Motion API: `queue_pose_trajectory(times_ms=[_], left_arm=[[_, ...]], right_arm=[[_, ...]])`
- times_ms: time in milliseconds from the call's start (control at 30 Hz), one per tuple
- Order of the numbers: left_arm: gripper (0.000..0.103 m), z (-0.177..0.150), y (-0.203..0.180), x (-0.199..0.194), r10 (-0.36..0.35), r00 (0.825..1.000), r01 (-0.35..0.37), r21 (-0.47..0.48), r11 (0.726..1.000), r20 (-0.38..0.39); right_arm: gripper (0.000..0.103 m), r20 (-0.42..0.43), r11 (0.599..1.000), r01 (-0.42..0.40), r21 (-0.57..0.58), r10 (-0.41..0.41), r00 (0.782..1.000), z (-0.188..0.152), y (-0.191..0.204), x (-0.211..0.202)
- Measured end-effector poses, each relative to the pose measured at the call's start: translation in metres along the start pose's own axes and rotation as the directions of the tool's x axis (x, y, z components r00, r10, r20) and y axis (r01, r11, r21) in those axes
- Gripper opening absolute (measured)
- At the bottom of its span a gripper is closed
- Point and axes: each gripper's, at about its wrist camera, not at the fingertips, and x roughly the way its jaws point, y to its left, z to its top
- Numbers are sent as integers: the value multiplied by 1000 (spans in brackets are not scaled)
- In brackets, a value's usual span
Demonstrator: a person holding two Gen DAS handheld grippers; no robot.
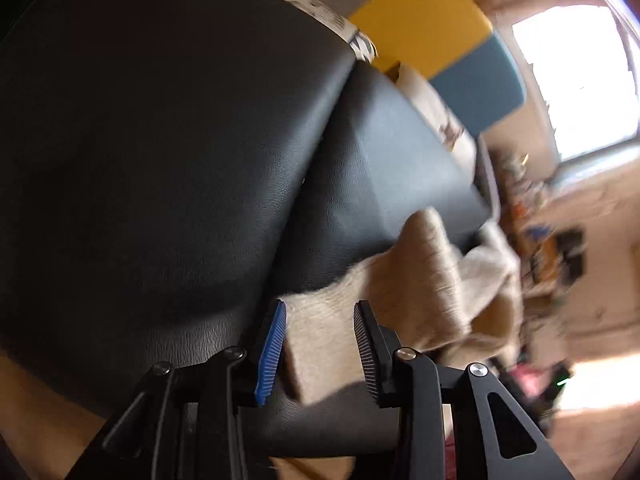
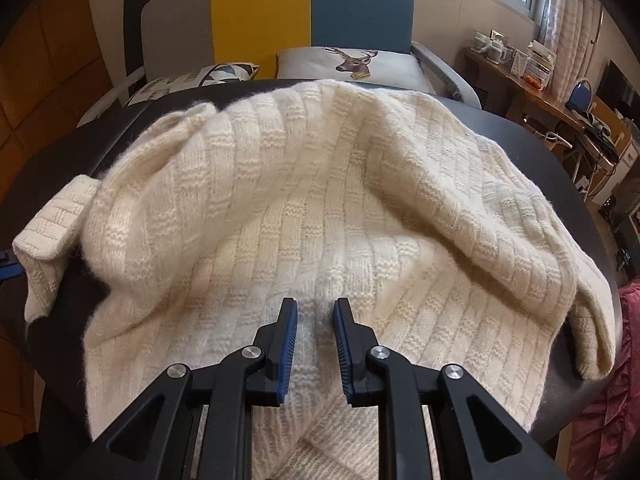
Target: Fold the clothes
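A cream knitted sweater [image 2: 312, 200] lies rumpled on a black leather surface [image 2: 552, 156], with folds bunched at the back and a sleeve hanging off the right. My right gripper [image 2: 315, 308] is open, its jaws a small gap apart, just over the sweater's near part. In the left wrist view my left gripper [image 1: 320, 312] is open with a sleeve end of the sweater [image 1: 320, 340] lying between its fingers, at the edge of the black surface [image 1: 160, 140]. That view is tilted and blurred.
Behind the surface stands a sofa with grey, yellow and blue back panels [image 2: 260, 20] and a deer-print cushion [image 2: 352, 64]. A cluttered wooden desk [image 2: 528, 80] stands at the right under a window. A pink cloth [image 2: 612, 380] hangs at the lower right.
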Motion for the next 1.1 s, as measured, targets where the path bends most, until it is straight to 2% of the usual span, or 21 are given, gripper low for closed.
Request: queue_pose_trajectory(times_ms=[67, 100, 167, 200, 300, 433, 467, 500, 533, 567, 700, 767, 1000, 1100], left_arm=[[44, 1, -21, 10, 15, 1000, -16, 108, 994, 9], [48, -1, -33, 15, 78, 996, -84, 195, 977, 38], [54, -6, -57, 26, 189, 976, -215, 354, 910, 105], [54, -7, -62, 35, 206, 974, -225, 401, 888, 92], [55, -9, -65, 59, 255, 966, -251, 439, 863, 51], [57, -15, -66, 64, 257, 963, -264, 437, 860, 76], [52, -17, -67, 65, 262, 961, -273, 444, 854, 87], [33, -19, -70, 64, 261, 960, -277, 452, 848, 99], [15, -18, -69, 62, 245, 965, -260, 440, 860, 92], [10, -17, -69, 59, 228, 970, -243, 425, 872, 87], [10, -3, -53, 39, 149, 981, -179, 295, 939, 121], [10, 4, -46, 23, 121, 981, -156, 246, 957, 154], [10, 40, -11, -33, 88, 957, -111, 67, 992, 275], [10, 52, -1, -52, 153, 930, -172, 29, 985, 334]], right_arm=[[18, -15, 1000, 0, 16, 1, 1000, -2, -3, 3], [18, -20, 1000, -3, 23, 3, 1000, -2, -4, 4], [19, -25, 999, -6, 32, 7, 1000, -4, -7, 6], [19, -29, 999, -5, 33, 6, 1000, -4, -8, 8], [19, -38, 999, -2, 32, 3, 999, -7, -9, 12], [21, -43, 1000, 2, 28, -1, 999, -7, -7, 18], [21, -44, 1000, 5, 25, -4, 999, -7, -7, 19], [21, -45, 1000, 8, 21, -8, 999, -7, -6, 20], [21, -46, 1000, 12, 17, -12, 999, -6, -5, 21], [21, -47, 1000, 16, 13, -15, 999, -5, -5, 22], [21, -51, 1000, 16, 21, -15, 999, -4, -5, 22], [21, -57, 1000, 11, 22, -10, 998, -4, -5, 22], [24, -83, 1000, -31, -3, 31, 996, 0, 11, 26], [24, -97, 998, -49, -48, 45, 994, 1, 21, 26]])
